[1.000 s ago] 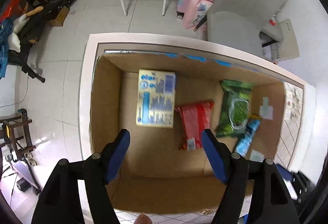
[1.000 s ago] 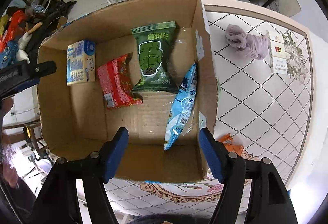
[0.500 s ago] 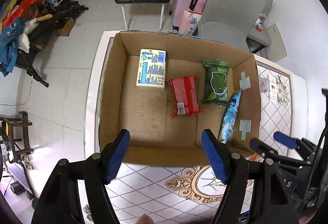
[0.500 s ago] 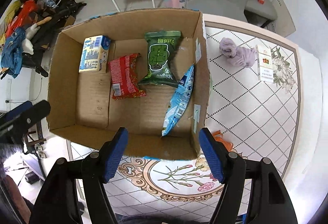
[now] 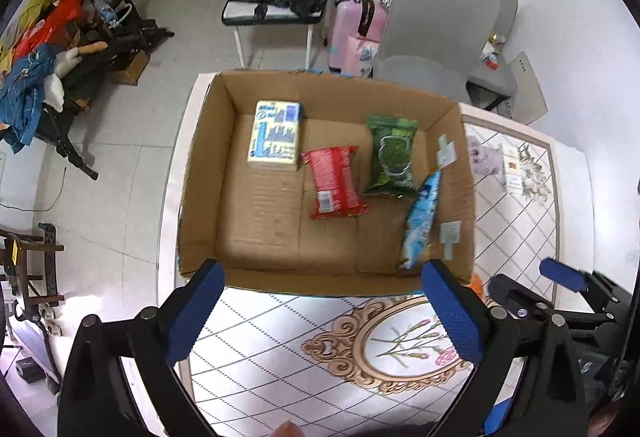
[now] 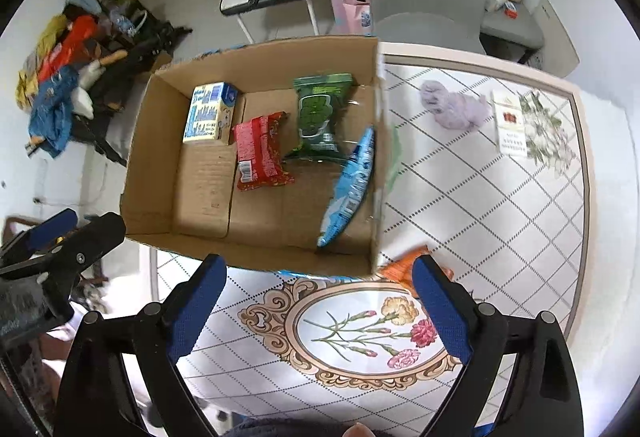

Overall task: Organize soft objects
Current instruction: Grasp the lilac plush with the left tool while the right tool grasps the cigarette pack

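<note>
Left wrist view: the left gripper (image 5: 324,301) hangs above the near edge of the table (image 5: 280,349). Its jaws have just been opening and stand wide apart, nothing between them. The cardboard box (image 5: 320,281) sits at the table's far left corner. Inside, a yellow pack (image 5: 275,142) lies at the far left wall, a red packet (image 5: 334,182) near the middle, a green packet (image 5: 392,153) toward the far right corner, and a blue packet (image 5: 420,215) leans on the right wall. The right gripper (image 5: 524,291) shows at the lower right, its jaws parted.

Right wrist view: the right gripper (image 6: 316,301) hangs over the flower medallion (image 6: 360,325) by the table's near edge. Its jaws have just been opening and are spread, empty. An orange packet (image 6: 404,269) lies on the table touching the box's near right corner. A lilac cloth (image 6: 454,107) and a white carton (image 6: 508,123) lie toward the far right edge, well apart from the box.
</note>
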`<control>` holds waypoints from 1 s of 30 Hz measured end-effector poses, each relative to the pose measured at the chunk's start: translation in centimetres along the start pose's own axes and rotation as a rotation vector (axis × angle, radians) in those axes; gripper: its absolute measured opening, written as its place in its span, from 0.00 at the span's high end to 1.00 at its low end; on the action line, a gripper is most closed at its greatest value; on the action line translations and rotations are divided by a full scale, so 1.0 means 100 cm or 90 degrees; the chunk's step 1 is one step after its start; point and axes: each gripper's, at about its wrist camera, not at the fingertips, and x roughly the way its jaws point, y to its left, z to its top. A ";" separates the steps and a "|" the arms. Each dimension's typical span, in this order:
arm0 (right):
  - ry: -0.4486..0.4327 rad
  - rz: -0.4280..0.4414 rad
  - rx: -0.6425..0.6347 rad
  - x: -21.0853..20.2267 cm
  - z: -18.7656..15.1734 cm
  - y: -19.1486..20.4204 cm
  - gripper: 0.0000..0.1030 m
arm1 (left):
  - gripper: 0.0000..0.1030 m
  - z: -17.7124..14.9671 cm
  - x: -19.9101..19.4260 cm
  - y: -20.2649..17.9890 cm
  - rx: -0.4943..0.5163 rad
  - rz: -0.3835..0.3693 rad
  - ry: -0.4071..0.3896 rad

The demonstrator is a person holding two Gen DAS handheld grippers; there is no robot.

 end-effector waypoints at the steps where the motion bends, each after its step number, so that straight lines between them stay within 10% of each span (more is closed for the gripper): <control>1: -0.003 0.012 0.019 -0.005 -0.002 -0.017 0.07 | 0.02 0.000 -0.004 -0.010 0.011 0.011 -0.006; 16: 0.029 0.002 0.215 0.016 0.045 -0.256 0.07 | 0.02 0.074 0.055 -0.216 0.159 0.017 0.039; 30: 0.124 -0.022 0.197 0.158 0.147 -0.298 0.12 | 0.02 0.145 0.190 -0.275 0.166 0.157 0.164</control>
